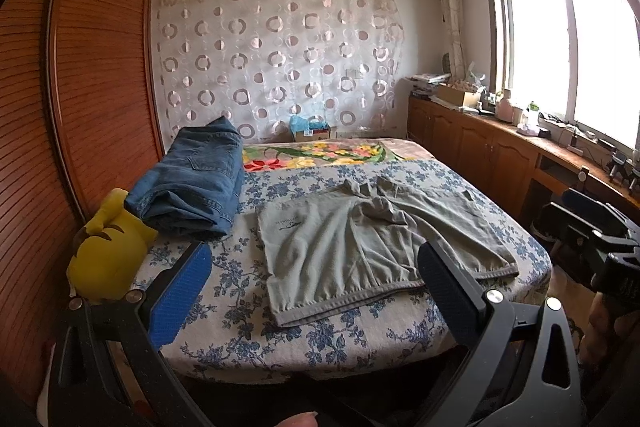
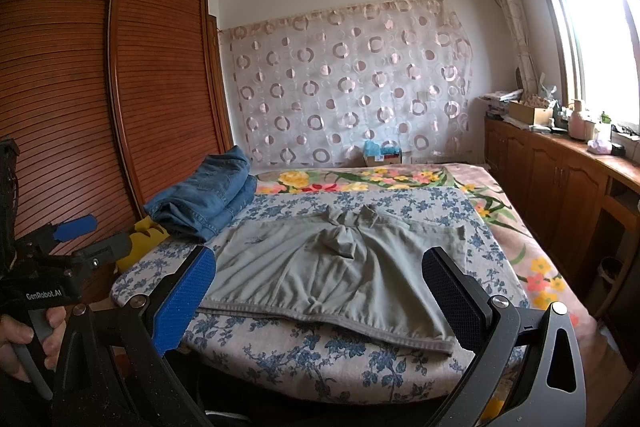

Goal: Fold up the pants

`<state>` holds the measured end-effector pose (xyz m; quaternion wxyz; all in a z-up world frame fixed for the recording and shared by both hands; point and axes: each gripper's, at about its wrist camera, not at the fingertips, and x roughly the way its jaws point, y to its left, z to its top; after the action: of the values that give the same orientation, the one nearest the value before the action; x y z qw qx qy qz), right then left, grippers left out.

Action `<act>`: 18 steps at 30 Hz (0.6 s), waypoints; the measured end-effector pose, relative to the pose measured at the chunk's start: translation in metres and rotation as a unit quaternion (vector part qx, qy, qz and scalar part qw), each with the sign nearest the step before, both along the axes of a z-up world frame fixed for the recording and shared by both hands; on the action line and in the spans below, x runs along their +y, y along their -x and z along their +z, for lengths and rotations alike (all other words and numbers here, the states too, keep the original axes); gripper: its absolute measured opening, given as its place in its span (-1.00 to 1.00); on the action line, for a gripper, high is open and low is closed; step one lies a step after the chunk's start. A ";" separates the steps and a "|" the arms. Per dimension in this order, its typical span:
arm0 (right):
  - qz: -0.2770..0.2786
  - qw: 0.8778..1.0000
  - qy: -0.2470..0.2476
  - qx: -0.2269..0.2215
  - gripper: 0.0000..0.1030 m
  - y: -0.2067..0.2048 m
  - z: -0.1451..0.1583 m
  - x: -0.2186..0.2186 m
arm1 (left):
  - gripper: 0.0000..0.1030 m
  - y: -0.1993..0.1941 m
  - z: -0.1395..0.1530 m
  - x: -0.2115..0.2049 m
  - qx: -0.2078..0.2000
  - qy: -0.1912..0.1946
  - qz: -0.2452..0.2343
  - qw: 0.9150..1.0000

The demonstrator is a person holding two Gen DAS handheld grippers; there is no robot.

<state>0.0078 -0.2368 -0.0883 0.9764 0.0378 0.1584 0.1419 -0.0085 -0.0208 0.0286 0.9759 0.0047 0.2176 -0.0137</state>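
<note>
While both devices are hovering short of the near bed edge, the left hand-held gripper (image 1: 316, 287) is showing its blue-padded fingers (image 1: 180, 297) spread wide, grasping nothing. The right hand-held gripper (image 2: 320, 299) is likewise standing released, empty. The grey-green cotton pants (image 1: 360, 243) are lying spread flat on the bed's blue floral sheet (image 1: 280, 339), waistband bunched toward the far side, hems toward the cameras. Folded blue denim jeans (image 1: 196, 183) are resting to the left, touching a yellow plush toy (image 1: 106, 251) beside the brown slatted wardrobe (image 1: 100, 67).
</note>
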 end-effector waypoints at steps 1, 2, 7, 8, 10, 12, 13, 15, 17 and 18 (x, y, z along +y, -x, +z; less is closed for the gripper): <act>0.000 1.000 0.000 0.001 1.00 0.001 -0.001 -0.002 | 1.00 0.000 -0.003 0.000 0.002 0.000 -0.001 1.000; -0.001 1.000 -0.001 0.002 1.00 0.001 -0.002 -0.002 | 1.00 -0.002 -0.004 0.000 0.006 0.000 -0.003 1.000; -0.004 1.000 0.002 0.008 1.00 -0.002 -0.006 -0.005 | 1.00 -0.013 -0.021 0.008 0.018 0.003 -0.005 1.000; -0.006 1.000 0.004 0.009 1.00 -0.003 -0.006 -0.006 | 1.00 -0.015 -0.023 0.008 0.019 0.002 -0.005 1.000; -0.009 1.000 0.005 0.014 1.00 -0.007 -0.008 -0.008 | 1.00 -0.021 -0.028 0.009 0.023 -0.002 -0.006 1.000; -0.012 1.000 0.009 0.017 1.00 -0.009 -0.010 -0.010 | 1.00 -0.026 -0.032 0.009 0.027 -0.006 -0.007 1.000; -0.013 1.000 0.011 0.019 1.00 -0.012 -0.010 -0.010 | 1.00 -0.029 -0.034 0.010 0.029 -0.007 -0.007 1.000; -0.018 0.999 0.017 0.023 1.00 -0.017 -0.012 -0.012 | 1.00 -0.034 -0.037 0.010 0.031 -0.007 -0.010 0.999; -0.023 0.999 0.020 0.027 1.00 -0.022 -0.013 -0.015 | 1.00 -0.039 -0.040 0.010 0.034 -0.011 -0.013 0.999; -0.025 0.999 0.023 0.030 0.98 -0.026 -0.013 -0.015 | 1.00 -0.043 -0.042 0.009 0.036 -0.015 -0.014 0.999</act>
<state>0.0338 -0.2522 -0.1016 0.9750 0.0236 0.1898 0.1130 0.0347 -0.0117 -0.0132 0.9669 0.0224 0.2528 -0.0247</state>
